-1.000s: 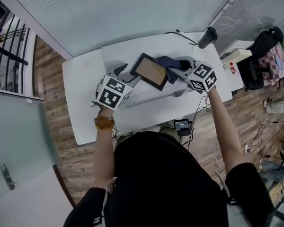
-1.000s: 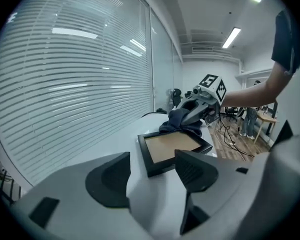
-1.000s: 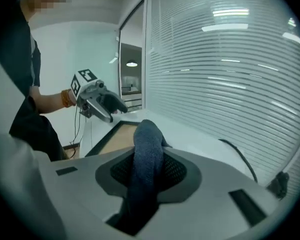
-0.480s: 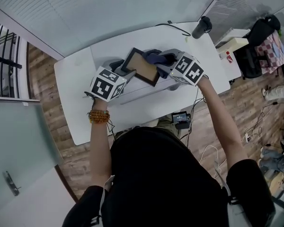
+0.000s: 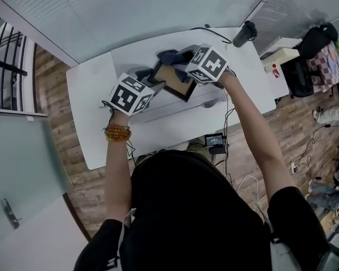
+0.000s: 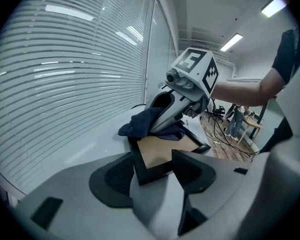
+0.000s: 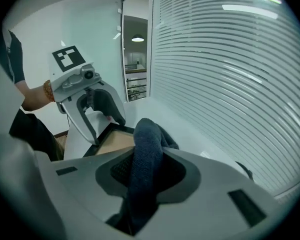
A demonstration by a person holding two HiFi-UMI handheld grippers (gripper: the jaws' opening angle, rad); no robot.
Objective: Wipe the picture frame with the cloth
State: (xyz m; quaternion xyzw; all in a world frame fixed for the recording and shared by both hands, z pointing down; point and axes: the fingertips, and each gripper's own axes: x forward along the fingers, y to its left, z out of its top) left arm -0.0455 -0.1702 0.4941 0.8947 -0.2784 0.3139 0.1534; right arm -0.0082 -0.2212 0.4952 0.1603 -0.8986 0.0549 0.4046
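Observation:
A black picture frame (image 5: 178, 87) with a tan face is held tilted above the white table (image 5: 243, 83). My left gripper (image 5: 152, 84) has the frame's near corner (image 6: 151, 160) between its pads, and its jaws are closing on it. A dark blue cloth (image 5: 168, 56) is pinched in my right gripper (image 5: 179, 65), which is shut on it. The cloth (image 6: 145, 124) lies on the frame's far end, under the right gripper's fingers (image 6: 171, 115). In the right gripper view the cloth (image 7: 147, 154) bulges out between the jaws of that gripper (image 7: 146, 170), with the frame (image 7: 112, 143) and the left gripper (image 7: 96, 126) behind it.
Window blinds (image 5: 158, 10) run close behind the table. A black cylinder (image 5: 246, 34) and a cable (image 5: 210, 30) lie at the table's far right. A small screen (image 5: 216, 140) sits below the near edge. A white box (image 5: 279, 58) and a chair with clothes (image 5: 322, 52) stand at the right.
My right gripper has carried the cloth leftward across the frame, from its right end to its far left part. The left gripper has stayed about where it was, still at the frame's corner.

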